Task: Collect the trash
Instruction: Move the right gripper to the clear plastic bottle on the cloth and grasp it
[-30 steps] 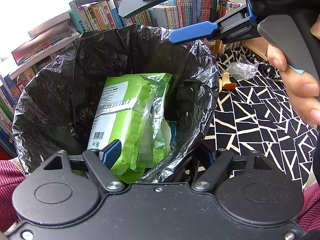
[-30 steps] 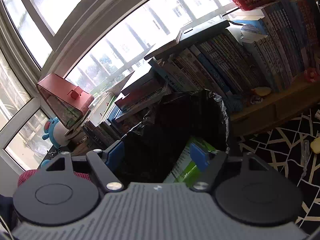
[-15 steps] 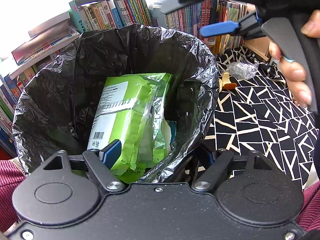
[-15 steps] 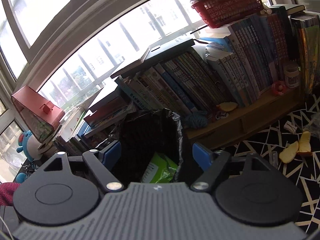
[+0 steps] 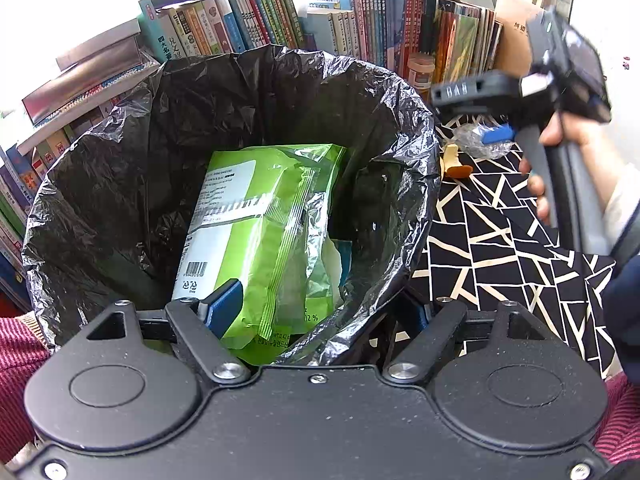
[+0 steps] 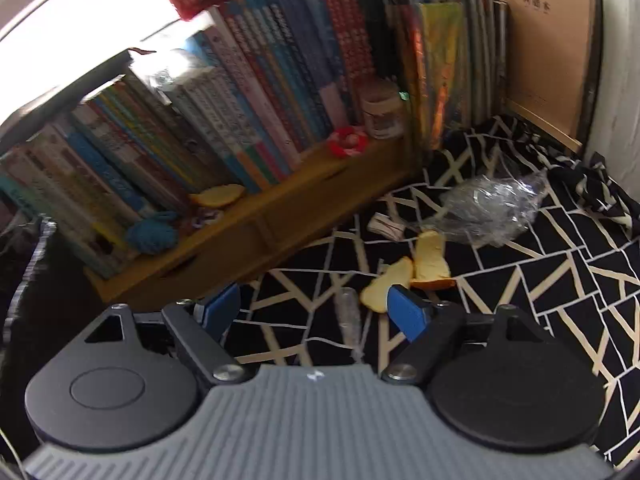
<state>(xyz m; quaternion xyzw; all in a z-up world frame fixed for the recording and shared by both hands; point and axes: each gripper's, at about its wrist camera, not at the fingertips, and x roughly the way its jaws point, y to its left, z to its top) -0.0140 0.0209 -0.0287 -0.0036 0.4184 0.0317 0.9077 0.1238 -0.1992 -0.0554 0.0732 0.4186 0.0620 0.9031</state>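
The right claw, spread and empty, points at 2 bread pieces just ahead; the left claw clamps the bin rim.

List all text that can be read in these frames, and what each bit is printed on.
"2 %": green packet in the bin bag, at its lower edge.
"xprinter": brown carton, blurred, so uncertain.
Barcode, label block and Korean print on the packet: too small to read.
Book spines: Chinese titles, too small or blurred.
Jar label: blurred.
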